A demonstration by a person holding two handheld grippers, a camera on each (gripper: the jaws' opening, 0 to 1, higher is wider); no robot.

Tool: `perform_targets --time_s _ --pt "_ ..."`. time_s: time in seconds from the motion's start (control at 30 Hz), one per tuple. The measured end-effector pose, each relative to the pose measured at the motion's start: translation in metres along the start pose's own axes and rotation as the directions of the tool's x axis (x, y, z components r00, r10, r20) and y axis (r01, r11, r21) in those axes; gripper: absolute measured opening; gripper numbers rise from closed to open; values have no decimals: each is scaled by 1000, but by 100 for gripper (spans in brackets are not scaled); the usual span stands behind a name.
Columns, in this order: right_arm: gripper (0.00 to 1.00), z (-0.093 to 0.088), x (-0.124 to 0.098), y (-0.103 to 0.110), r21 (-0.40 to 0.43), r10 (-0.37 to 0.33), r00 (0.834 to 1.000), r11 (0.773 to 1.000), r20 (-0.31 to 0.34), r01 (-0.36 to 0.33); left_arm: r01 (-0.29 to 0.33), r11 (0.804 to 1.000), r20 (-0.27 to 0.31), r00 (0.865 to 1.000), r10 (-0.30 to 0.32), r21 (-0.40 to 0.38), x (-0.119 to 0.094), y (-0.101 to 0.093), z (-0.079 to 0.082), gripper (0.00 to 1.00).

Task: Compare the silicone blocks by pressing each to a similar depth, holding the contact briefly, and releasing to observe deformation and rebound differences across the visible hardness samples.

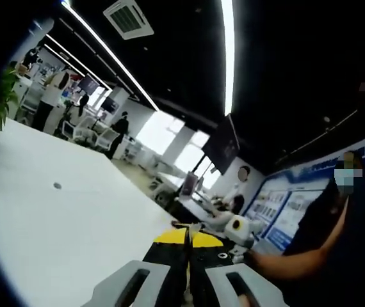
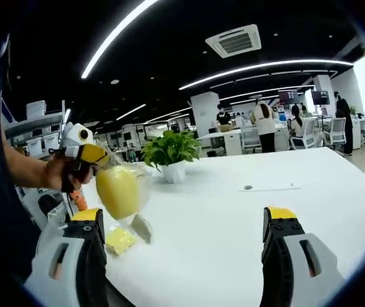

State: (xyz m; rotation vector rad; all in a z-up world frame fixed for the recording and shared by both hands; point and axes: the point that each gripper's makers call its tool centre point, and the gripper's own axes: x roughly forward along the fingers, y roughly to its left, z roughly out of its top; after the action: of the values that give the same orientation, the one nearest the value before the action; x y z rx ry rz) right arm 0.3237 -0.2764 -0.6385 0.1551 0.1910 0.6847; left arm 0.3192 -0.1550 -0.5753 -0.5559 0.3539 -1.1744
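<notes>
We hold left gripper (image 2: 83,167) raised, jaws closed on bagged yellow silicone block (image 2: 118,190); right gripper (image 2: 184,252) wide open, empty; second yellow block (image 2: 120,240) on white table (image 2: 234,217) beside its left jaw; pressing seemingly not begun

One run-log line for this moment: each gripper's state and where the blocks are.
left gripper: shut on bagged yellow block, lifted | right gripper: open, empty | small yellow block: on white table | potted plant: behind
</notes>
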Motion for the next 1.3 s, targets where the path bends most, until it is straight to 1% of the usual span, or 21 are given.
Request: perform_targets --time_s 0.2,0.27,0.37,0.47,0.6,0.7,0.73,0.93,1.13,1.23,1.3 --pt "97 -13 -7 -5 19 -25 999 999 -19 26 -1 999 -4 1000 1 -33 6 15 -12 0" --pt "97 -16 -9 -5 19 -34 999 999 -18 34 0 999 -8 1000 0 -37 9 18 -15 0" --pt "97 -24 -12 -8 22 -45 999 999 -31 46 0 999 -12 1000 0 -42 12 22 -19 0" --pt "97 -30 -16 -10 43 -59 998 997 -37 60 -1 998 -13 1000 1 -57 14 27 -26 0" --pt "97 -38 -19 -10 52 -67 997 996 -46 69 -12 997 -25 1000 10 -74 16 32 -38 0" --pt "97 -42 -21 -9 57 -70 996 996 -57 73 -19 995 -21 1000 17 -102 16 36 -47 0" --pt "97 -44 -22 -9 60 -71 995 995 -63 75 -20 992 -17 1000 18 -122 16 39 -50 0" --pt "96 -46 -27 -11 73 -88 994 993 -61 93 -28 988 -29 999 23 -152 16 41 -70 0" --pt "97 -49 -25 -10 70 -80 994 994 -71 85 -40 982 -39 999 33 -182 15 46 -87 0" --pt "97 -53 -27 -8 86 -79 993 993 -84 86 -51 981 -52 998 42 -185 15 48 -98 0" --pt "97 -52 -28 -7 88 -78 994 993 -79 84 -53 974 -51 998 43 -219 13 50 -104 0"
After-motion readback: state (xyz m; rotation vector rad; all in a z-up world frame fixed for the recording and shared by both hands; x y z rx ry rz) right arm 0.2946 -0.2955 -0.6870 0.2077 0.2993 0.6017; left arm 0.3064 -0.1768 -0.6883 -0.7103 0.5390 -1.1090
